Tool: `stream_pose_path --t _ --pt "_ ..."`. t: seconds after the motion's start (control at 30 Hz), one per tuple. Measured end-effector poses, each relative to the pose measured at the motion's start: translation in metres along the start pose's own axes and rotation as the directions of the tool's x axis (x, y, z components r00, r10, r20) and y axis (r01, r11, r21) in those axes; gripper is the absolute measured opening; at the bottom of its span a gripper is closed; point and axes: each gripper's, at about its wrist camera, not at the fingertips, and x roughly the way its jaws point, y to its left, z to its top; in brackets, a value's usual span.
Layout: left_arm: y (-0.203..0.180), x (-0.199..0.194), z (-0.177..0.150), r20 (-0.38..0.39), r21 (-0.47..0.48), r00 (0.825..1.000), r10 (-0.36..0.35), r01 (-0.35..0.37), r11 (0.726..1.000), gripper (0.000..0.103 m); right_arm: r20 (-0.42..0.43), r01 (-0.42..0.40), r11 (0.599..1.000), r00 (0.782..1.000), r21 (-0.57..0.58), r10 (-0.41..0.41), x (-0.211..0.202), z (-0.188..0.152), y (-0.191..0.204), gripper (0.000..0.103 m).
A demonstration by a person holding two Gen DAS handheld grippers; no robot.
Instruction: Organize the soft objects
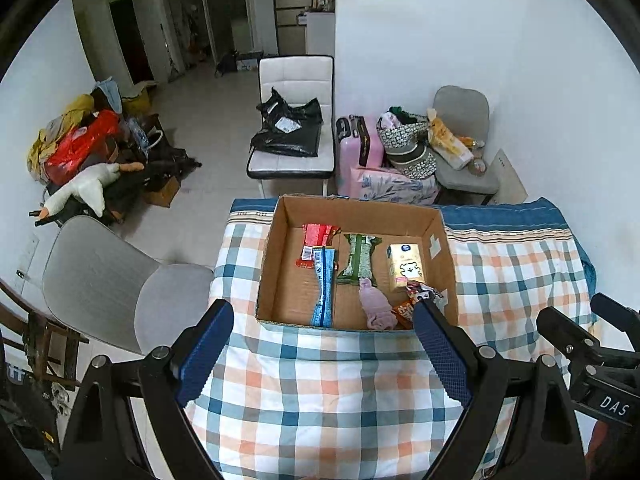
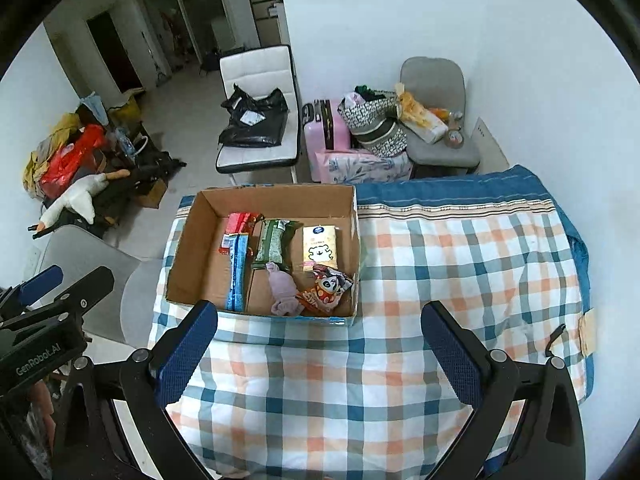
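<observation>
An open cardboard box (image 1: 280, 216) (image 2: 192, 224) stands on the checked cloth. Inside lie a red packet (image 1: 316, 236) (image 2: 238, 224), a blue strip packet (image 1: 324, 284) (image 2: 237, 272), a green packet (image 1: 360, 258) (image 2: 274, 242), a yellow tissue pack (image 1: 405, 266) (image 2: 320, 250), a pale purple sock (image 1: 376, 308) (image 2: 282, 290) and a red panda snack bag (image 2: 326, 290) (image 1: 404, 312). My left gripper (image 1: 324, 336) is open and empty, just short of the box's near wall. My right gripper (image 2: 320, 340) is open and empty, near the box's right corner.
The checked cloth (image 1: 328, 392) (image 2: 460, 248) covers the table. A grey chair (image 1: 104, 280) stands at the left. A white chair with black bags (image 1: 292, 132), a pink suitcase (image 1: 358, 144) and a second grey chair (image 1: 464, 140) stand beyond the table.
</observation>
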Motion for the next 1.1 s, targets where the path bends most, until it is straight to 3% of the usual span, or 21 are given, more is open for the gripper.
stream_pose_path --t 0.43,1.1 --pt "-0.008 -0.036 -0.013 0.053 0.012 0.998 0.013 -0.014 1.000 0.092 0.053 0.006 1.000 0.999 0.000 -0.006 -0.048 -0.012 -0.003 0.103" --pt "-0.008 -0.043 -0.019 0.053 0.012 0.999 0.010 -0.011 1.000 0.092 0.067 0.018 1.000 0.998 -0.006 -0.018 -0.067 -0.011 -0.004 0.103"
